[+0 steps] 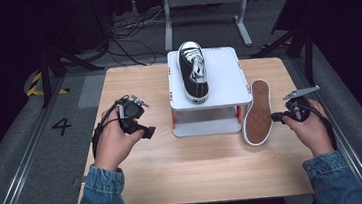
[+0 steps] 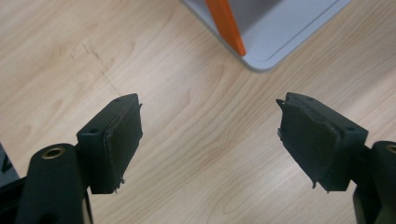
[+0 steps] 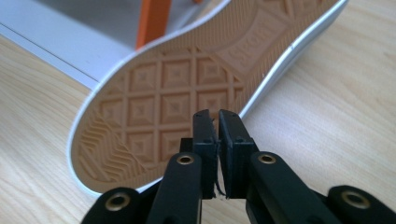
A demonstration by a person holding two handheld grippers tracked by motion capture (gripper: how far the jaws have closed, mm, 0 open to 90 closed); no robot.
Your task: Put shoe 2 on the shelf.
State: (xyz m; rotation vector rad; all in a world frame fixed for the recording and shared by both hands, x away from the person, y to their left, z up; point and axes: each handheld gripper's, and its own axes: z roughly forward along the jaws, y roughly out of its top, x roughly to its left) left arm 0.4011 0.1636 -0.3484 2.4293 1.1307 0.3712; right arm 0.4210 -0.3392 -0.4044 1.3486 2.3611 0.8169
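A black-and-white sneaker (image 1: 194,73) stands on top of a white two-level stand (image 1: 228,80), toe toward the far side. A second sneaker (image 1: 257,117) leans on its side against the stand's right edge, with its brown sole (image 3: 177,79) facing right. My right gripper (image 1: 274,117) is shut just right of that sole; in the right gripper view its jaws (image 3: 217,115) are pressed together close in front of the tread with nothing held. My left gripper (image 1: 148,132) hovers left of the stand and stands wide open (image 2: 212,106) over bare wood.
The wooden table (image 1: 200,165) has free room in front of the stand and on its left side. The stand's lower shelf (image 2: 280,28) has orange posts (image 3: 152,18) at its corners. Dark floor, cables and a metal frame lie beyond the far edge.
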